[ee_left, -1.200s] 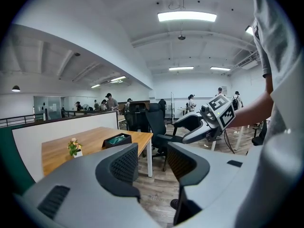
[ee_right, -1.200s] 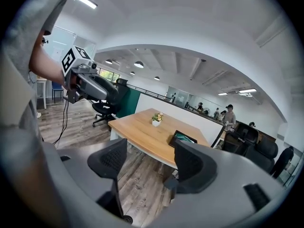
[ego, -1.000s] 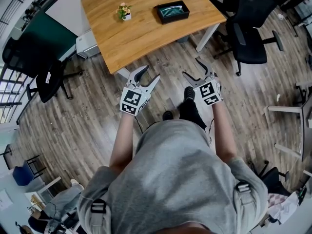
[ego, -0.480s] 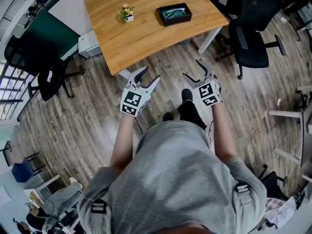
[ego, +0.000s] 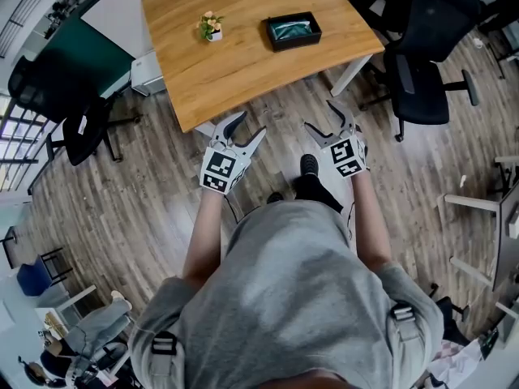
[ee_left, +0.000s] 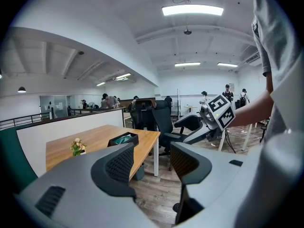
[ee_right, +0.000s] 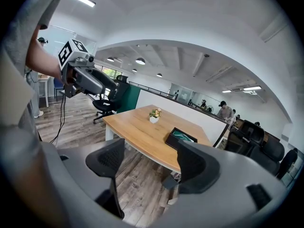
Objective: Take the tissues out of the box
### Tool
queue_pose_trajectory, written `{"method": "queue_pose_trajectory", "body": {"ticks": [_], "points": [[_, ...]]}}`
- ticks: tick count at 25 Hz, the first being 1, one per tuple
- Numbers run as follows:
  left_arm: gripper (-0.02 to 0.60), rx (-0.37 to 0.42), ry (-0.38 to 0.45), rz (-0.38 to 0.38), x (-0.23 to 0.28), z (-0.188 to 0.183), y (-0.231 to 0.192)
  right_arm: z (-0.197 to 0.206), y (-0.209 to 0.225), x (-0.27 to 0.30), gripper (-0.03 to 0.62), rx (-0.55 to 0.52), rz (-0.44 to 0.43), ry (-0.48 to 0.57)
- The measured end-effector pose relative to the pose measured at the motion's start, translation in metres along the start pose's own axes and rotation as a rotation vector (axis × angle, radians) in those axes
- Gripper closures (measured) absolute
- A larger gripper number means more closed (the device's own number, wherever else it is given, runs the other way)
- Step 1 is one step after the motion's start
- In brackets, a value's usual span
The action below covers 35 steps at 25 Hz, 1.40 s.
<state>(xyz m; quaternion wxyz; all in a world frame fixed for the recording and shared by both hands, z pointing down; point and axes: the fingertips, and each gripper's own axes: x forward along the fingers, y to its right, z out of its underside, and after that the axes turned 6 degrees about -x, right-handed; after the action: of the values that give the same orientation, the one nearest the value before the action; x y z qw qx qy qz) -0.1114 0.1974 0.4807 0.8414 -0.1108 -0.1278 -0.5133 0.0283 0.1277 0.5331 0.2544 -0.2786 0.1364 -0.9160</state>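
Note:
A black open box (ego: 293,31) with teal tissues inside rests on the wooden table (ego: 243,63), right of centre; it also shows as the black box (ee_left: 122,139) and the black box (ee_right: 181,137). My left gripper (ego: 246,130) hangs open over the floor, short of the table's near edge. My right gripper (ego: 325,118) is open too, beside it, nothing between its jaws. Both are well away from the box.
A small potted flower (ego: 209,23) stands on the table left of the box. Black office chairs (ego: 426,63) crowd the right side, another chair (ego: 81,132) sits left. A white table leg (ego: 350,71) is near the right gripper. People stand far off.
The table and box have shifted slightly nearer and right in the head view as the person steps forward. Both grippers stay open at the same height.

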Motion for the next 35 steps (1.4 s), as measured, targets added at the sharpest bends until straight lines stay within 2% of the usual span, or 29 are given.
{"method": "queue_pose_trajectory", "body": {"ticks": [12, 35], "points": [[0.341, -0.019, -0.020, -0.055, 0.060, -0.026, -0.025, 0.008, 0.071, 0.036, 0.237, -0.006, -0.036, 0.015], [0.341, -0.074, -0.051, -0.149, 0.172, -0.046, -0.013, 0.071, 0.175, 0.067, 0.248, -0.025, -0.152, 0.042]]}}
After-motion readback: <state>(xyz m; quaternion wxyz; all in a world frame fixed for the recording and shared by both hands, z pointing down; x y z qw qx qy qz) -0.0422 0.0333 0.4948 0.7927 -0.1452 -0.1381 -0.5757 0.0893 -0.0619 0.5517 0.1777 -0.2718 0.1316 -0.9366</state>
